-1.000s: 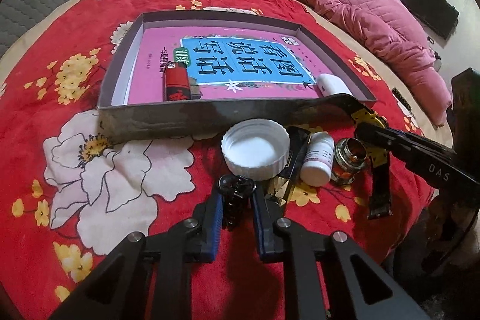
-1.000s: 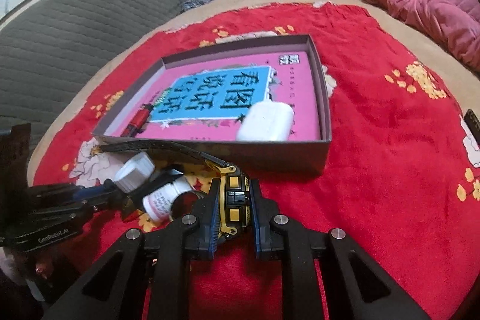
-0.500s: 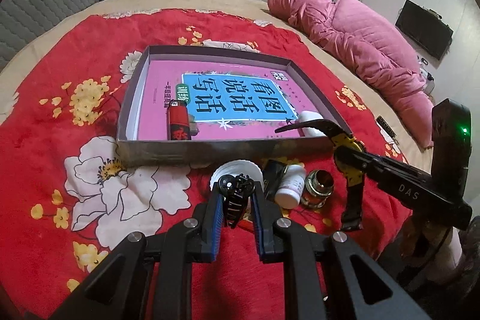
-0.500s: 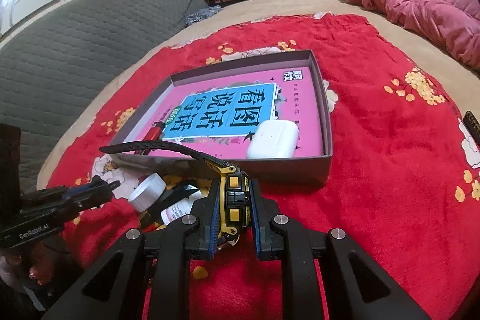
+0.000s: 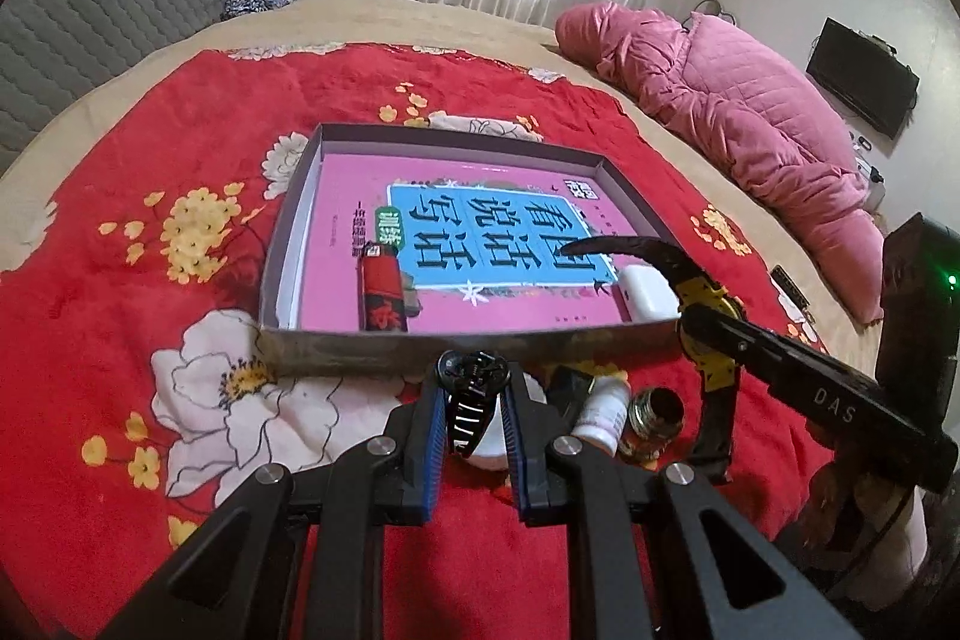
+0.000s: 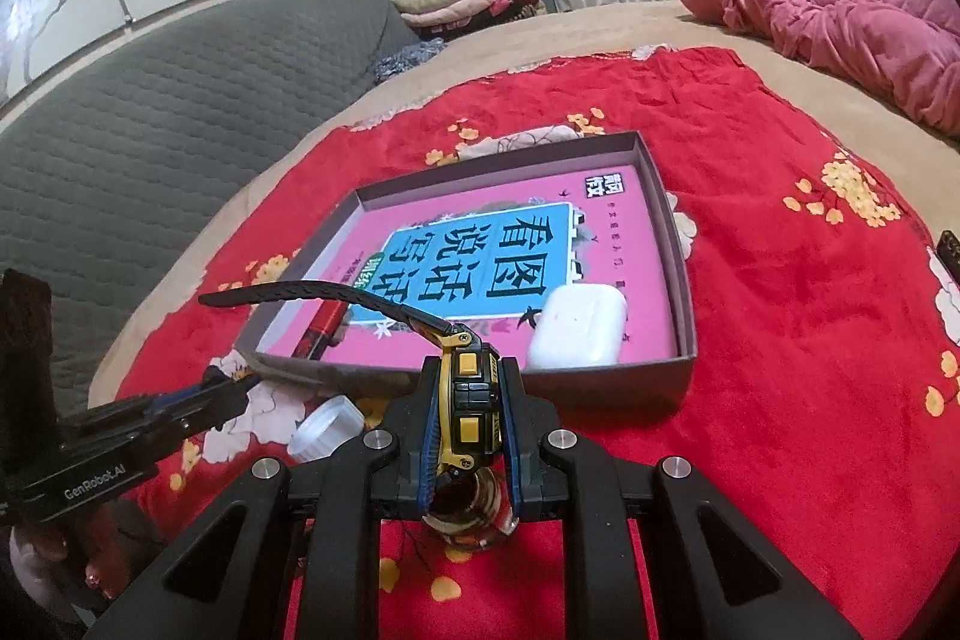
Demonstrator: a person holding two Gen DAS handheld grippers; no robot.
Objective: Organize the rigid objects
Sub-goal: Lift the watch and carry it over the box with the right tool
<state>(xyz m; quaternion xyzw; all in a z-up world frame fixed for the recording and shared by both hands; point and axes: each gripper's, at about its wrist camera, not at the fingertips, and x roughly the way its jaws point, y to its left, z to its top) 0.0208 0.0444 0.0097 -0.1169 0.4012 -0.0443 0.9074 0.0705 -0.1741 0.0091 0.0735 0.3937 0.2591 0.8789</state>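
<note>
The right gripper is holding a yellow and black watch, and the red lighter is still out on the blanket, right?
Not quite. The red lighter lies inside the box, as the left wrist view shows. The right gripper does hold the yellow and black watch.

Your right gripper (image 5: 708, 334) reads "DAS"; your left gripper (image 6: 231, 388) reads "GenRobot.AI"; the pink book (image 6: 606, 214) reads "看图说话写话".

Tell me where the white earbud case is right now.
The white earbud case lies inside the tray, in its near right corner in the right wrist view, just beyond the yellow watch.
</note>
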